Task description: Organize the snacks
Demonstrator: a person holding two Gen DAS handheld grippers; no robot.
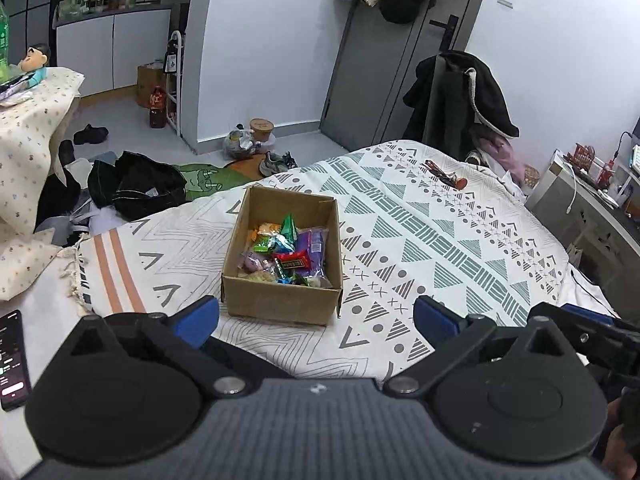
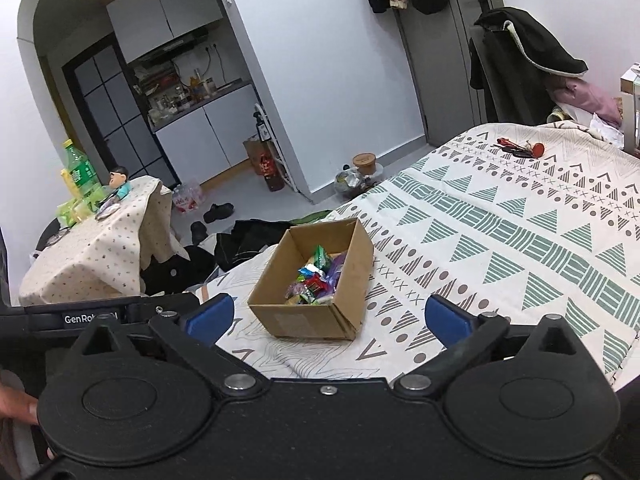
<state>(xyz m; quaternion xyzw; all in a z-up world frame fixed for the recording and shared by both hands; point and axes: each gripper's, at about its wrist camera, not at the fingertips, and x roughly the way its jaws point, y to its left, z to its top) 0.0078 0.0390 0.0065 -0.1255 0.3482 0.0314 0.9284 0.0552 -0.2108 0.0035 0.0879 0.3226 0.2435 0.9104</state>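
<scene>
Left wrist view first: the left gripper (image 1: 316, 316) is hovering low over the patterned blanket (image 1: 440, 220), its blue-padded fingers (image 1: 198, 320) spreading wide with nothing between them. The cardboard box (image 1: 280, 296) is sitting straight ahead of the jaws, a touch nearer the left finger, its near wall lying just beyond the fingertips. Inside, the snacks (image 1: 286, 252) are piling up in a bright jumble: green, purple, red and orange wrappers, all lying within the box walls. Off past the left finger a phone (image 1: 14, 360) is lying face up with its screen glowing. Far ahead and to the right of the jaws, a small bunch of keys (image 1: 446, 174) is resting on the blanket. Outside the right finger, part of the other gripper is poking into view.

Over to the right wrist view: the right gripper (image 2: 330, 316) is also hanging above the blanket (image 2: 520, 240), jaws standing wide apart and gripping nothing. The box (image 2: 304, 320) is sitting between the two fingertips and just ahead of them, turned at an angle, one corner pointing back toward the jaws. The snacks (image 2: 316, 280) are showing inside it. The keys (image 2: 520, 148) are lying far ahead, to the right. Far off to the left, a green bottle (image 2: 80, 168) is standing on a cloth-covered side table (image 2: 100, 248).
</scene>
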